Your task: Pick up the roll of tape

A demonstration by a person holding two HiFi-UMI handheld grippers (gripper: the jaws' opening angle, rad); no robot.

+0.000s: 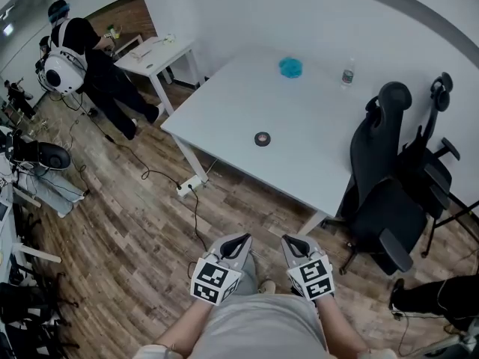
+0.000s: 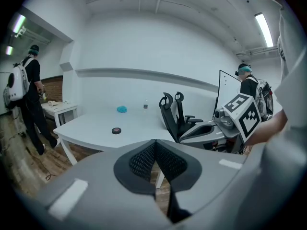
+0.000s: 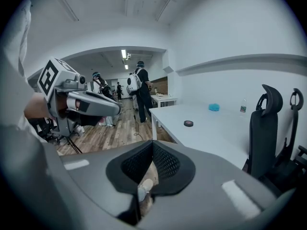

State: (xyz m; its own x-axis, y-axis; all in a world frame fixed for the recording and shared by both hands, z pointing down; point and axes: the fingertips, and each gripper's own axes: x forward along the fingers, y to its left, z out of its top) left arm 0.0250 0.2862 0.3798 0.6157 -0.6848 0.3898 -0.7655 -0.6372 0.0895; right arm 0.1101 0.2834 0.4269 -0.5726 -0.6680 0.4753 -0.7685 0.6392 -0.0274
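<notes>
A small black roll of tape (image 1: 262, 138) lies flat near the middle of the white table (image 1: 224, 118); the same roll of tape (image 2: 116, 130) shows in the left gripper view, and the roll of tape (image 3: 188, 123) in the right gripper view. Both grippers are held side by side in front of the person's body, well short of the table. My left gripper (image 1: 240, 241) has its jaws together with nothing in them. My right gripper (image 1: 289, 241) is likewise shut and empty. The right gripper (image 2: 204, 130) appears beside me in the left gripper view.
A blue object (image 1: 290, 67) and a small bottle (image 1: 347, 75) stand at the table's far side. Two black office chairs (image 1: 385, 193) crowd the table's right end. A power strip (image 1: 187, 186) with cables lies on the wood floor. A person (image 1: 90, 58) stands by a small desk at left.
</notes>
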